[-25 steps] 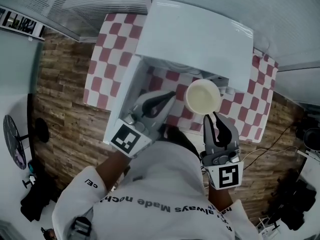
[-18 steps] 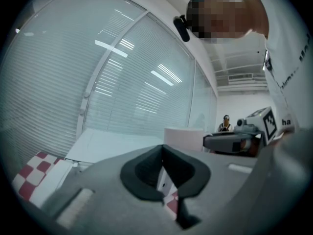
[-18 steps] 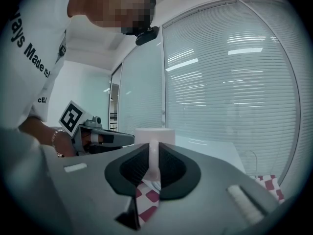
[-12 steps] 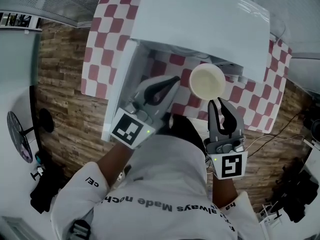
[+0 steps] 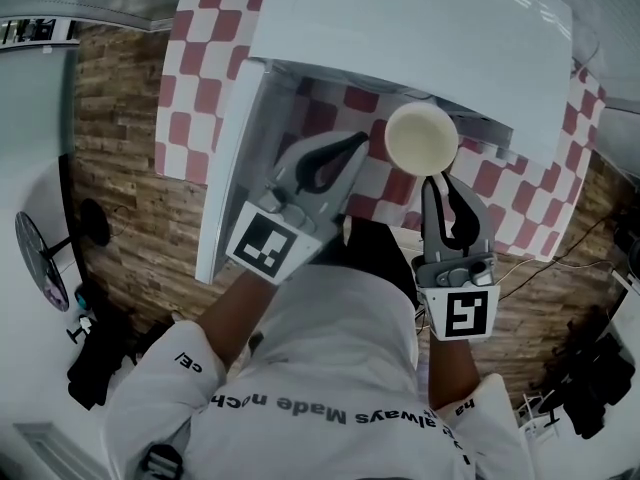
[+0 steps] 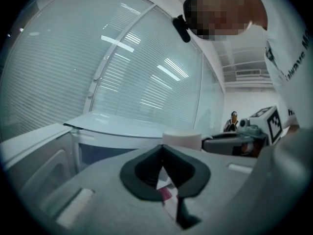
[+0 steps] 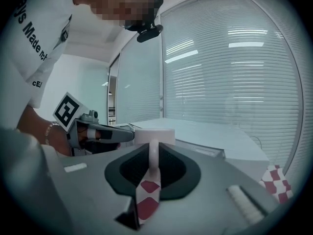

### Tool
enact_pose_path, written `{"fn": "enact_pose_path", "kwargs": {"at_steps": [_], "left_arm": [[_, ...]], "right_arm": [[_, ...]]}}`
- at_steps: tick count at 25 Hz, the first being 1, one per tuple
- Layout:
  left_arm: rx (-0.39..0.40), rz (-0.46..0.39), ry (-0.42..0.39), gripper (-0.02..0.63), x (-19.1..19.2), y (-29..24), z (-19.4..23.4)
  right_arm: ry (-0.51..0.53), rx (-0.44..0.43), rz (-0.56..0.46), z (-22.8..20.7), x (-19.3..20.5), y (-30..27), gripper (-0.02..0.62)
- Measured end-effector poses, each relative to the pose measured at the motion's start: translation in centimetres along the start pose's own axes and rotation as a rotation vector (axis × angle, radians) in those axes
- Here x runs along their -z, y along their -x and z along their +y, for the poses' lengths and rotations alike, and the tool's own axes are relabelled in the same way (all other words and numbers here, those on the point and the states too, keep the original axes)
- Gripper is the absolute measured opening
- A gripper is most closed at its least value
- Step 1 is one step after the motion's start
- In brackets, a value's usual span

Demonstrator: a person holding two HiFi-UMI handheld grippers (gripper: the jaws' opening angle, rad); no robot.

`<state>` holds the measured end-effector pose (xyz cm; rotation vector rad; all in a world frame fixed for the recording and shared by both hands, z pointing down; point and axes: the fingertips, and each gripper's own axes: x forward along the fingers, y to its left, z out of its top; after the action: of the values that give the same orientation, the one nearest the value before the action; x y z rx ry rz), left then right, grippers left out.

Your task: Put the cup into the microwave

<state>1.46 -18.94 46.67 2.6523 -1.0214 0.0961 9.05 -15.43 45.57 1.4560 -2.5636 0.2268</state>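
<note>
In the head view a cream cup (image 5: 421, 137) hangs in front of the white microwave (image 5: 400, 28), just below its front edge. My right gripper (image 5: 437, 180) is shut on the cup's handle, and the cup's mouth faces up. In the right gripper view the cup (image 7: 154, 136) sits just past the tips, its handle pinched between the jaws. The microwave door (image 5: 228, 178) stands open to the left. My left gripper (image 5: 356, 144) is shut and holds nothing, beside the cup and inside the open door. The left gripper view shows the cup (image 6: 182, 140) past the closed tips.
A red-and-white checkered cloth (image 5: 195, 78) covers the table under the microwave. Wood-pattern floor (image 5: 120, 198) lies to the left, with a fan (image 5: 35, 268) and dark gear on it. Window blinds fill the background of both gripper views. The microwave's inside is hidden under its top.
Both grippers have sunk in front of the open microwave, the cup still held by the right one. The microwave fills more of the head view.
</note>
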Motion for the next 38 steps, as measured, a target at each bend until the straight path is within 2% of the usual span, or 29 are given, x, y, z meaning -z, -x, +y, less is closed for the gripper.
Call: {"fn": "enact_pose_path", "kwargs": {"at_steps": [14, 24, 38], "left_arm": [[-0.057, 0.009, -0.022, 0.003, 4.1, -1.5, 3.1], [-0.091, 0.008, -0.029, 0.004, 6.9, -2.9, 6.0], [-0.116, -0.02, -0.088, 0.005, 7.8, -6.6, 10.6]], "right_arm": [[0.015, -0.041, 0.035, -0.1, 5.0, -3.7, 0.041], [0.021, -0.017, 0.016, -0.9, 7.7, -6.3, 0.041], [0.037, 0.051, -0.019, -4.0, 9.9, -11.7, 0.041]]}}
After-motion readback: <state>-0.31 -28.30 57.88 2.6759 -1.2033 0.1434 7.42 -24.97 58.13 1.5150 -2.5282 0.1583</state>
